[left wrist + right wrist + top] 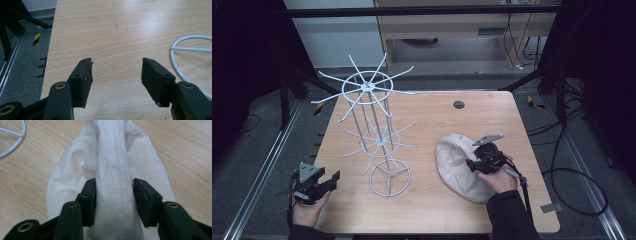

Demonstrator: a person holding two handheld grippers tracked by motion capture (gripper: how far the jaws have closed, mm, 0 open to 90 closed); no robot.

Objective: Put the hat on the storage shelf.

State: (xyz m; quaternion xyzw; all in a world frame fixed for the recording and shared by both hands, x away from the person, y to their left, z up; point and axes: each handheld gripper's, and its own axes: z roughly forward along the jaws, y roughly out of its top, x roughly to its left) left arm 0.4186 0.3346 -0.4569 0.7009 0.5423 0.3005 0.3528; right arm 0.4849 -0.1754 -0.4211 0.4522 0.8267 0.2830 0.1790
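A cream cloth cap (454, 167) lies on the right part of the wooden table (427, 112). My right gripper (470, 164) rests on its right side. In the right gripper view a raised seamed band of the cap (113, 152) runs between the jaws, and the right gripper (113, 182) is shut on that band, both pads touching it. A white wire rack (368, 87) with spoke arms at two levels stands left of centre on a ring base (389, 178). My left gripper (331, 180) sits at the table's front left corner. The left gripper (117, 62) is open with bare wood between its jaws.
Part of the rack's ring base (175, 62) lies right of the left jaws, and an arc of the ring base (18, 141) shows beyond the cap. A small black disc (458, 104) sits near the far edge. Dark frame bars and cables surround the table.
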